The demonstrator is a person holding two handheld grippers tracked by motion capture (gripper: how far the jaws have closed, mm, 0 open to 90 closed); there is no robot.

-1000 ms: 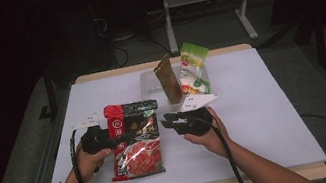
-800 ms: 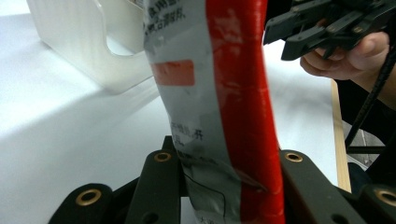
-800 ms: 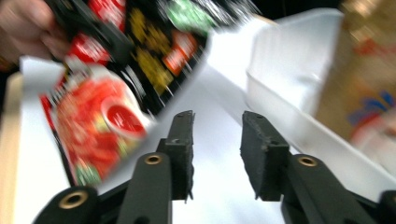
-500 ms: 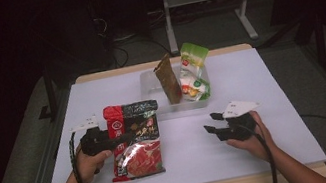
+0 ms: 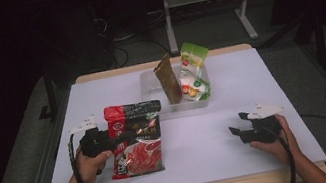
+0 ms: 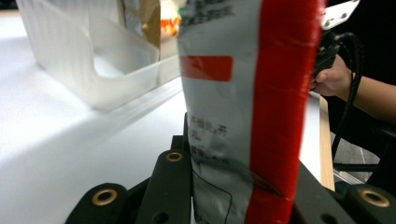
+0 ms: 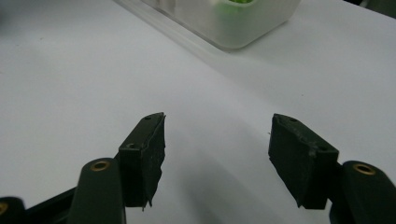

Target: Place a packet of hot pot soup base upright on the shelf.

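We are pinching the red packet near its upper edge with the left tool, while it is lying on the white table in front of the clear bin. Our right tool is hovering well apart to the right, its jaws having just been opening, spread with nothing between them.

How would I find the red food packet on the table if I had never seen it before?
Start at the white table and find the clear plastic bin near its far edge, which holds a brown pouch and a green-topped pouch. In front of the bin, towards the left, is the red and black food packet, gripped by the left gripper. It is the one packet outside the bin.
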